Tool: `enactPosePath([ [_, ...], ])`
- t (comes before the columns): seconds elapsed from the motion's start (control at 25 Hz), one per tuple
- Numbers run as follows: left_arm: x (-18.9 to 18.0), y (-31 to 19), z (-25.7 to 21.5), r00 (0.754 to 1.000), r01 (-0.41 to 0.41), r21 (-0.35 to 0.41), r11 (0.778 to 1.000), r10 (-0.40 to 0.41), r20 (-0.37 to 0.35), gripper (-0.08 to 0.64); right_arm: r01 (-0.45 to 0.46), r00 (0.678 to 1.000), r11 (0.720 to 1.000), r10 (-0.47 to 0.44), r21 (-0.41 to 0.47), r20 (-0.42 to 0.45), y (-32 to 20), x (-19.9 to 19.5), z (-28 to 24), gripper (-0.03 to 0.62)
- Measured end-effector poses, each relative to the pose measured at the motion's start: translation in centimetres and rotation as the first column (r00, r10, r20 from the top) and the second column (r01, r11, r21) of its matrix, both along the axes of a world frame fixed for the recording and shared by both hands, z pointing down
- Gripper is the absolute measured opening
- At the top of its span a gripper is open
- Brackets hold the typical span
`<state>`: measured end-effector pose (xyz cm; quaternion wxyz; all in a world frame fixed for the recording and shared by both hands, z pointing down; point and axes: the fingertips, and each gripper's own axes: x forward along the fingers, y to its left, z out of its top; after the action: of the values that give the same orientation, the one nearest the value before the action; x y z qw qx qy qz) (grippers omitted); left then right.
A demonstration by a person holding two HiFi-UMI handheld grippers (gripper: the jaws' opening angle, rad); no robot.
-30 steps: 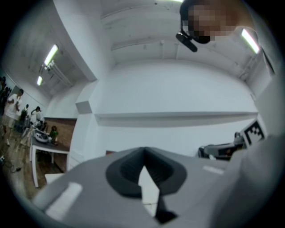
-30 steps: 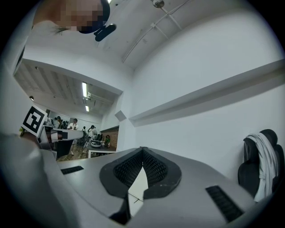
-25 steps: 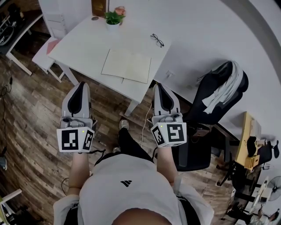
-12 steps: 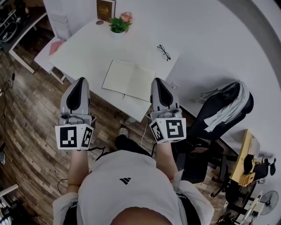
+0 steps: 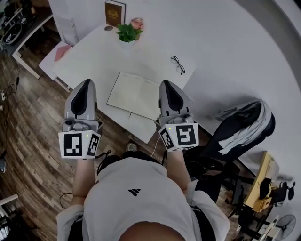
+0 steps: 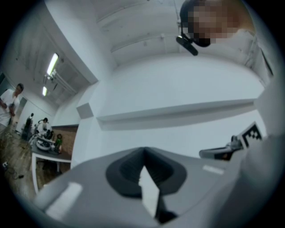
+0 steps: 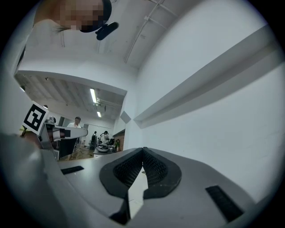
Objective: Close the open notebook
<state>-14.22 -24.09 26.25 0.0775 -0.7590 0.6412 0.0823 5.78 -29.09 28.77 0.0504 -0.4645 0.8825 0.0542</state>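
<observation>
An open notebook [image 5: 136, 95] with pale blank pages lies flat near the front edge of the white table [image 5: 99, 56] in the head view. My left gripper [image 5: 83, 87] hovers just left of the notebook, at the table's front corner, jaws shut with nothing held. My right gripper [image 5: 165, 89] hangs over the notebook's right edge, also shut and empty. In the left gripper view the left gripper [image 6: 143, 153] shows its black pads meeting at the tips. In the right gripper view the right gripper [image 7: 143, 153] has its ribbed pads pressed together. Both grippers point slightly upward at the white wall.
On the table stand a potted plant [image 5: 128, 33], a brown book [image 5: 114, 13] and a pair of glasses [image 5: 178, 64]. A black office chair [image 5: 235, 132] draped with cloth stands at the right. A white bench [image 5: 54, 54] sits left of the table on wooden floor.
Both grippers have advanced toward the table, from over the floor to beside and over the notebook. The jaws have stayed shut.
</observation>
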Motion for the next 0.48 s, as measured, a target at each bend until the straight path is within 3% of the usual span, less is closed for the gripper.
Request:
enactPosePath([
  [0.2, 0.6, -1.0, 0.5, 1.0, 0.001, -0.015, 1.0, -0.001, 0.012, 0.008, 0.033, 0.999, 0.998, -0.034, -0.045, -0.023, -1.0, -0.7, 1.7, -0.005],
  [0.48, 0.9, -2.1, 1.0, 1.0, -0.01, -0.039, 0.999, 0.01, 0.012, 0.008, 0.09, 0.985, 0.98, -0.114, -0.176, -0.133, -1.0, -3.8, 7.8, -0.005],
])
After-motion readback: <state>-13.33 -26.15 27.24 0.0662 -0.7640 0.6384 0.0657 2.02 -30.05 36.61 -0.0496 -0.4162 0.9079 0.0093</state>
